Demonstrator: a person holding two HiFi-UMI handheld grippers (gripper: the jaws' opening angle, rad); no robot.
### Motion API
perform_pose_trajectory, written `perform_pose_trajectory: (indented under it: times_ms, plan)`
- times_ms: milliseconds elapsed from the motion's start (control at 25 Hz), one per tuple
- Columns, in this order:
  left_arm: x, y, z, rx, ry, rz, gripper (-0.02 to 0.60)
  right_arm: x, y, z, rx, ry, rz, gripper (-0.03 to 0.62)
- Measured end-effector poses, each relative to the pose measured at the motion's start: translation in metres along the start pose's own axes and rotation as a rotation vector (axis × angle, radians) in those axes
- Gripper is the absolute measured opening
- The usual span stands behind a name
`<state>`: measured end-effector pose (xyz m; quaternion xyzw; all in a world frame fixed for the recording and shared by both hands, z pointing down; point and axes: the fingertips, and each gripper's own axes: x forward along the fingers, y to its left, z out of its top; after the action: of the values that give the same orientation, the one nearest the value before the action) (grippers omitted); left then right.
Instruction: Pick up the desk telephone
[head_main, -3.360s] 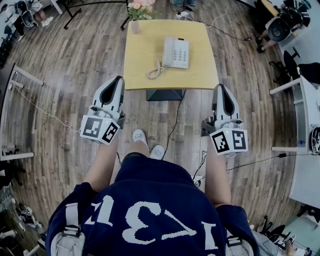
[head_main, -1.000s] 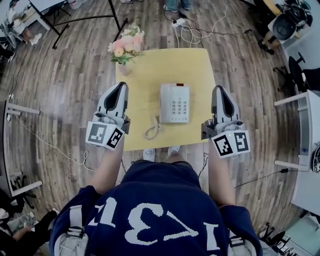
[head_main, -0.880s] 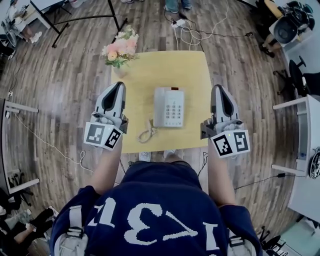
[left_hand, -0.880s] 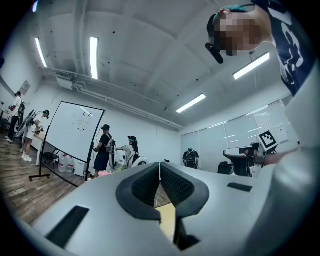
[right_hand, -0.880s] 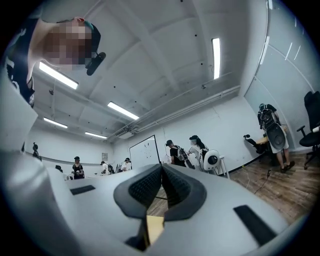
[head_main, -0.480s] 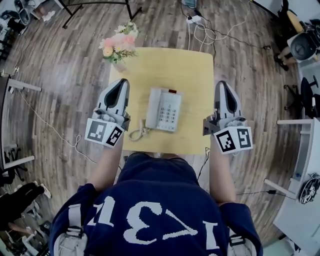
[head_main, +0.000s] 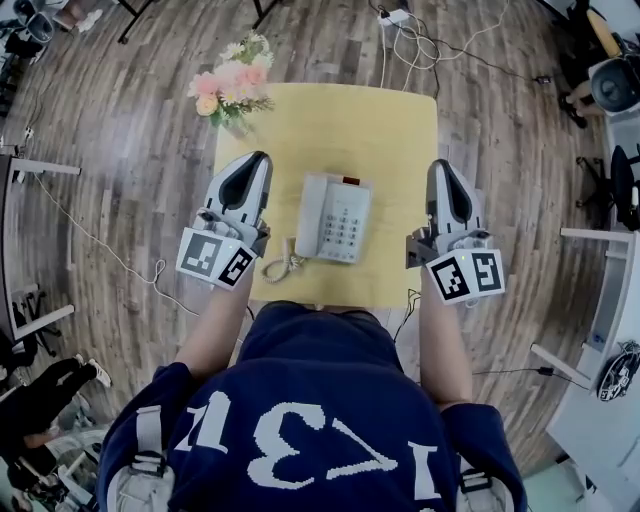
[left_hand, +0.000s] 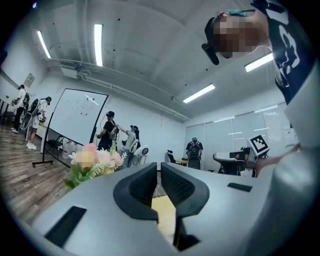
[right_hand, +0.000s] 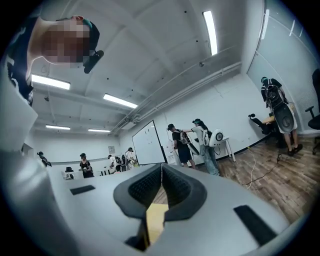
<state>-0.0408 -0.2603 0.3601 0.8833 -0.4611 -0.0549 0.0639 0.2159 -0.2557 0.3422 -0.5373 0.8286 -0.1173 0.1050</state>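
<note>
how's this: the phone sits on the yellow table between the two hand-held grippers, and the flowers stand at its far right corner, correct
Wrong corner: the head view shows the flowers at the far left corner of the yellow table. The phone does sit between the left hand-held gripper and the right hand-held gripper.

Phone (head_main: 335, 217) mid table (head_main: 390, 130) btwn L gripper (head_main: 261, 157) and R gripper (head_main: 440, 164); flowers (head_main: 228, 85) far-left corner.

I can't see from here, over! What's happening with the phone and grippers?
Left gripper shut, empty. Right gripper shut, empty. Telephone flat on table between them, untouched. Flowers at far corner, clear.
</note>
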Motion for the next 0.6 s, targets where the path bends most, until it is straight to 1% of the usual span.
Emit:
perform_pose_trajectory:
  times_ms: [120, 280, 320, 400, 440, 520, 600]
  plan:
    - [0.008, 0.002, -0.023, -0.039, 0.046, -0.031, 0.02, 0.003, -0.007, -0.024, 0.026, 0.061, -0.008, 0.029]
    - [0.013, -0.002, -0.069, -0.101, 0.154, -0.072, 0.029, 0.003, -0.012, -0.077, 0.095, 0.213, 0.02, 0.031]
    - [0.015, -0.003, -0.082, -0.118, 0.185, -0.083, 0.061, 0.004, -0.012, -0.091, 0.117, 0.254, 0.031, 0.031]
    - [0.018, -0.005, -0.11, -0.162, 0.256, -0.106, 0.156, 0.006, -0.013, -0.12, 0.16, 0.329, 0.053, 0.036]
    - [0.02, -0.007, -0.124, -0.185, 0.294, -0.117, 0.188, 0.007, -0.014, -0.135, 0.182, 0.367, 0.062, 0.058]
    - [0.021, -0.01, -0.151, -0.228, 0.372, -0.136, 0.229, 0.006, -0.016, -0.164, 0.231, 0.443, 0.079, 0.123]
    - [0.02, -0.012, -0.177, -0.283, 0.446, -0.156, 0.252, 0.006, -0.017, -0.192, 0.29, 0.515, 0.099, 0.16]
